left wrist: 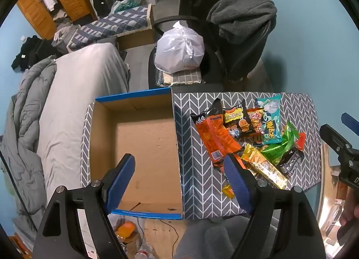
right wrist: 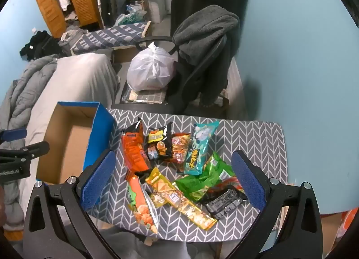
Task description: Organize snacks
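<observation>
I am holding the left gripper (left wrist: 179,178) over the empty cardboard box (left wrist: 143,142), its jaws standing wide and gripping nothing. I am keeping the right gripper (right wrist: 172,180) released too, hanging above the pile of snacks (right wrist: 177,167) that is lying on the patterned table (right wrist: 258,137), just beside the box. 1 gold packet (right wrist: 186,202) is lying nearest to me.

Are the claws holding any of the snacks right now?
No. The left claw and the right claw are both wide open and empty; the snack packets all lie on the table.
</observation>
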